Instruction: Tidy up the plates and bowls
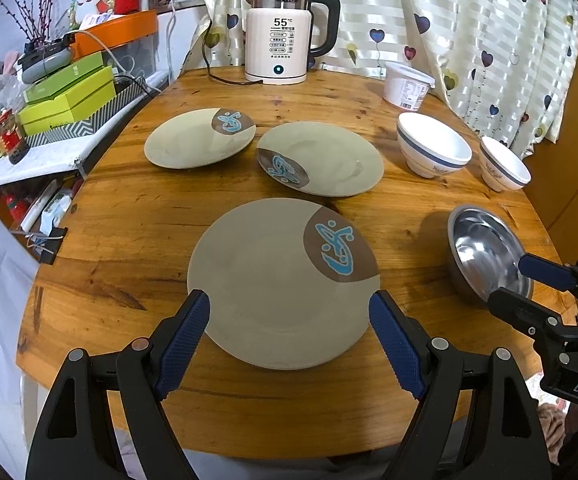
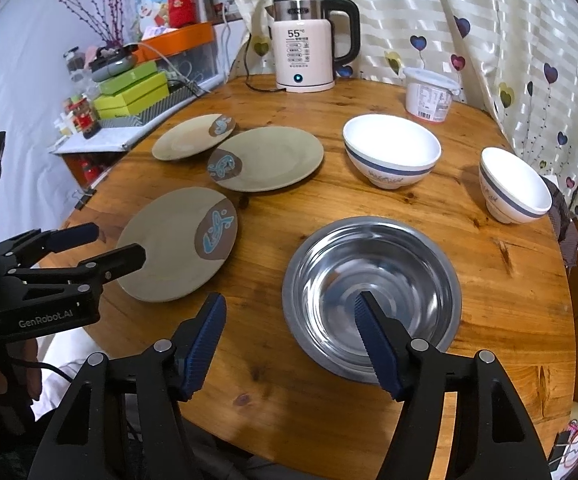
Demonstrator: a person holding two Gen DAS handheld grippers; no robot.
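Three beige plates with a brown and blue patch lie on the round wooden table (image 1: pixel 129 248): a near plate (image 1: pixel 277 280) (image 2: pixel 173 244), a middle plate (image 1: pixel 325 156) (image 2: pixel 269 158) and a far plate (image 1: pixel 193 144) (image 2: pixel 187 136). A steel bowl (image 2: pixel 373 296) (image 1: pixel 485 256) sits near the front right. Two white bowls with a blue band stand behind it, a larger bowl (image 2: pixel 393 148) (image 1: pixel 433 144) and a smaller bowl (image 2: pixel 513 184) (image 1: pixel 505 164). My left gripper (image 1: pixel 289 308) (image 2: pixel 117 244) is open, hovering over the near plate's front half. My right gripper (image 2: pixel 289 308) (image 1: pixel 513 280) is open, one finger over the steel bowl's rim.
A white electric kettle (image 1: pixel 285 32) (image 2: pixel 309 48) with a cord stands at the table's back. A white lidded tub (image 1: pixel 407 84) (image 2: pixel 429 94) sits at the back right. Green boxes (image 1: pixel 69 96) and clutter fill a shelf to the left. A heart-patterned curtain (image 1: pixel 469 40) hangs behind.
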